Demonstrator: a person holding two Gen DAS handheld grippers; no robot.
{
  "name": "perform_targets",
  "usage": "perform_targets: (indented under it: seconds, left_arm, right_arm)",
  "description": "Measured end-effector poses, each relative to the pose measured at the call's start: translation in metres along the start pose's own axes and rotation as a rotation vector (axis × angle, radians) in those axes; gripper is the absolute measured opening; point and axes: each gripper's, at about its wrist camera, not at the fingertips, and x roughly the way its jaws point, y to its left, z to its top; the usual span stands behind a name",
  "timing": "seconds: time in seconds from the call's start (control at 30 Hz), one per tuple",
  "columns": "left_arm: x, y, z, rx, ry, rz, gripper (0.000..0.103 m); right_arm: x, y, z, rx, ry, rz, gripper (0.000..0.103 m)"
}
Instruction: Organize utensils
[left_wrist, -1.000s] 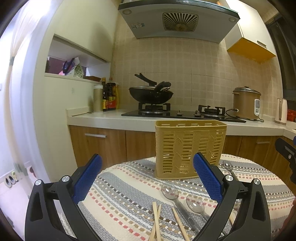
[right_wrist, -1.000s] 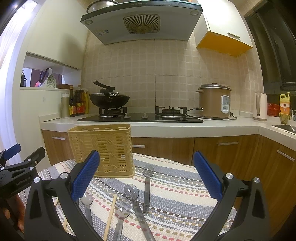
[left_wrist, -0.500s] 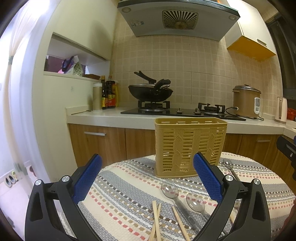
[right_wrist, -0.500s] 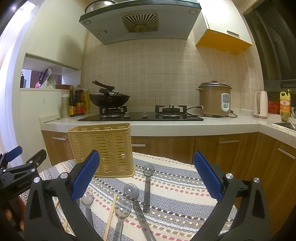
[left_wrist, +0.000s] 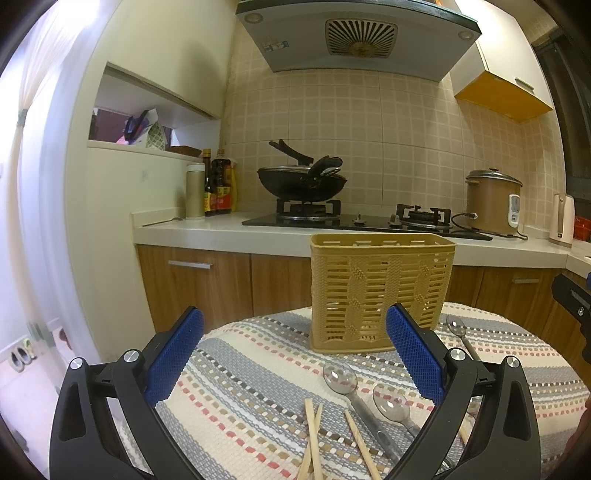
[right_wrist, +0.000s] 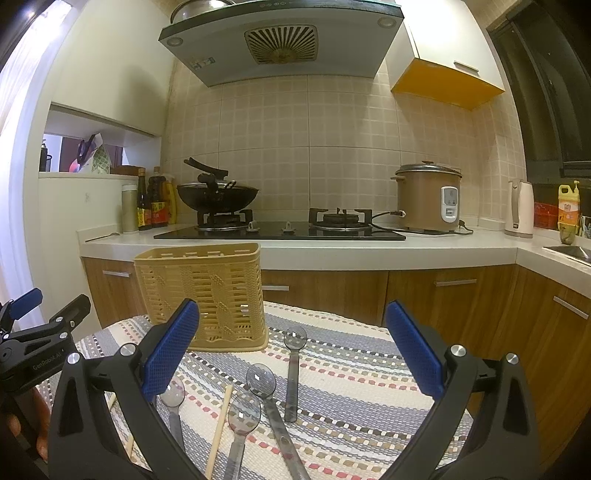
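A tan slotted plastic utensil basket (left_wrist: 376, 291) stands upright at the far side of a round table with a striped cloth (left_wrist: 251, 391); it also shows in the right wrist view (right_wrist: 207, 295). Several clear plastic spoons (right_wrist: 293, 369) and wooden chopsticks (left_wrist: 314, 439) lie flat in front of it. My left gripper (left_wrist: 295, 354) is open and empty, above the cloth short of the basket. My right gripper (right_wrist: 291, 347) is open and empty, above the spoons. The left gripper also shows at the left edge of the right wrist view (right_wrist: 37, 339).
Behind the table runs a kitchen counter (right_wrist: 332, 251) with a gas hob, a black wok (left_wrist: 301, 181), a brown rice cooker (right_wrist: 430, 199), sauce bottles (left_wrist: 218, 184) and a kettle (right_wrist: 519, 208). Wooden cabinets stand below. A range hood (right_wrist: 280, 40) hangs above.
Both views have shifted slightly; the basket and counter sit a touch higher in frame, so both grippers dipped a little. Nothing was gripped or moved on the table.
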Motion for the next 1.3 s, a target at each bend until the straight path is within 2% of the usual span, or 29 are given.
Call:
perform_targets:
  seconds: [0.27,0.4,0.57,0.67,0.73,0.83,0.87,0.93,1.0,1.07,1.1,1.17,1.23,1.3]
  left_arm:
    - [0.001,0.003,-0.001,-0.011,-0.001,0.013,0.096]
    - [0.004,0.008,0.001,-0.036,0.018,0.017,0.096]
    - [0.010,0.033,0.014,-0.120,0.092,-0.008,0.096]
    - [0.014,0.053,0.022,-0.152,0.158,-0.026,0.095]
    - [0.017,0.064,0.026,-0.172,0.190,-0.046,0.094]
    - [0.026,0.076,0.032,-0.169,0.277,-0.118,0.089]
    - [0.030,0.075,0.034,-0.147,0.316,-0.146,0.088]
    - [0.038,0.071,0.036,-0.108,0.376,-0.185,0.081]
    - [0.052,0.061,0.034,-0.057,0.489,-0.248,0.079]
    - [0.065,0.053,0.030,-0.037,0.588,-0.305,0.072]
    - [0.075,0.048,0.024,-0.042,0.664,-0.350,0.071]
    - [0.090,0.037,0.014,-0.068,0.770,-0.421,0.069]
    - [0.098,0.027,0.010,-0.078,0.807,-0.461,0.064]
    - [0.107,0.015,0.005,-0.083,0.843,-0.473,0.060]
  right_arm:
    - [0.004,0.002,-0.002,-0.010,0.018,-0.021,0.097]
    - [0.010,-0.004,-0.002,0.014,0.055,-0.059,0.097]
    - [0.025,-0.019,-0.005,0.090,0.137,-0.059,0.097]
    - [0.032,-0.023,-0.007,0.114,0.182,-0.026,0.096]
    - [0.037,-0.021,-0.006,0.103,0.212,-0.020,0.090]
    - [0.043,-0.017,-0.001,0.073,0.268,-0.013,0.079]
    - [0.046,-0.016,0.001,0.067,0.290,-0.005,0.077]
    - [0.055,-0.017,0.008,0.053,0.350,0.024,0.068]
    - [0.066,-0.019,0.016,0.041,0.415,0.047,0.062]
    - [0.080,-0.021,0.024,0.031,0.486,0.067,0.057]
    - [0.089,-0.025,0.028,0.039,0.531,0.080,0.053]
    - [0.107,-0.034,0.035,0.070,0.613,0.105,0.052]
    - [0.128,-0.041,0.037,0.094,0.700,0.142,0.051]
    - [0.151,-0.040,0.032,0.081,0.789,0.147,0.041]
